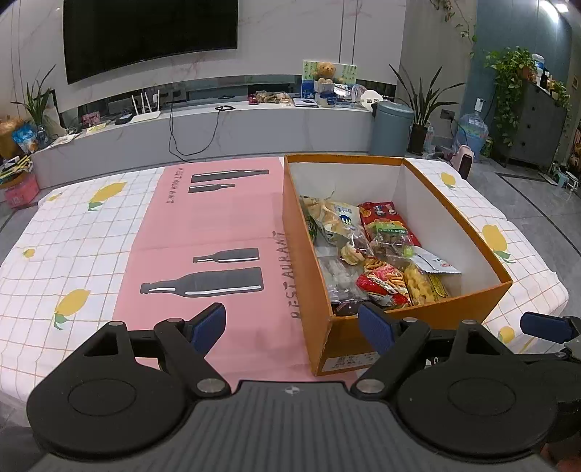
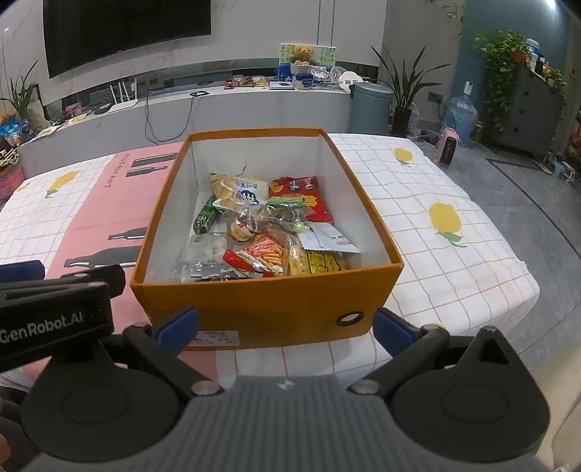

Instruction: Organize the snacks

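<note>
Jaws, both grippers: spread wide, empty. Left gripper [image 1: 292,328] hovers low over the pink mat near the box's near-left corner; right gripper [image 2: 285,326] faces the box's near wall head-on, its blue pads level with either end of that wall, not touching.

Surface: tabletop [image 2: 454,174] under a white grid-checked cloth with yellow lemon prints [image 1: 72,225], overlaid by a pink paper mat printed with black bottles [image 1: 218,225]. No loose packets visible on it.

Container: orange cardboard box, open-topped, white inside [image 2: 268,308], standing half on the mat, half on the cloth. Likely set centrally so both grippers can reach it.

Contents, a loose pile over the box floor:
- red foil bag [image 2: 301,196], far right;
- pale bag of bread or crackers with blue label [image 2: 236,190], far left;
- clear bag of white pieces [image 2: 205,254], near left;
- yellow puffed-snack bag [image 2: 316,259], near right;
- red bag of orange sticks [image 2: 261,256], centre front;
- green wrapped stick [image 2: 205,218], against the left wall.

Status, judged: snacks gathered, task near its end.

Room: black wall television [image 1: 145,32], low white console, grey lidded bin [image 1: 392,127], potted plants.
</note>
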Demonstrator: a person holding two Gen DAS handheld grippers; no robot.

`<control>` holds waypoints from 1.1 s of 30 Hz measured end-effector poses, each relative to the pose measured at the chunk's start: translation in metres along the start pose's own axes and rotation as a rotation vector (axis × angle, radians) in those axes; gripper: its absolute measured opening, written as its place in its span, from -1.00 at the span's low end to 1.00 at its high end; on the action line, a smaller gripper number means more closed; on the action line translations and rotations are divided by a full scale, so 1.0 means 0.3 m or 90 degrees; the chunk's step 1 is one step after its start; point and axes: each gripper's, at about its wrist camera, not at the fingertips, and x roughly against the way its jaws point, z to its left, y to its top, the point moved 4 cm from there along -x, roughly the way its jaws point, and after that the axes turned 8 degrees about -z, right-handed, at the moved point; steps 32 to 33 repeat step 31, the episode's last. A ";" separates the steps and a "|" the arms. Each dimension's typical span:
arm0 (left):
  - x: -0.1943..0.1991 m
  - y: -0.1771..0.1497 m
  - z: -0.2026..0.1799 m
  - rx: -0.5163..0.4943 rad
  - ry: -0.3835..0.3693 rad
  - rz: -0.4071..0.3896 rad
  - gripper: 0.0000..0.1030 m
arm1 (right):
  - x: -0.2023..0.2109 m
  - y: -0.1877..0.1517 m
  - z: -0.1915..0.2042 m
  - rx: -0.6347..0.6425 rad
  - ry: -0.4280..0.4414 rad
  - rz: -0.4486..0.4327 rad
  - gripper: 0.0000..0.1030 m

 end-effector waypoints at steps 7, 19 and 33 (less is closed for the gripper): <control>-0.006 -0.004 0.001 -0.001 0.001 0.003 0.88 | -0.002 -0.001 0.003 0.006 -0.005 0.002 0.93; -0.011 -0.015 0.001 0.007 0.005 0.007 0.88 | -0.002 -0.008 0.008 0.016 -0.010 0.004 0.93; -0.013 -0.016 0.006 0.008 0.008 0.010 0.88 | -0.003 -0.008 0.013 0.021 -0.013 0.003 0.93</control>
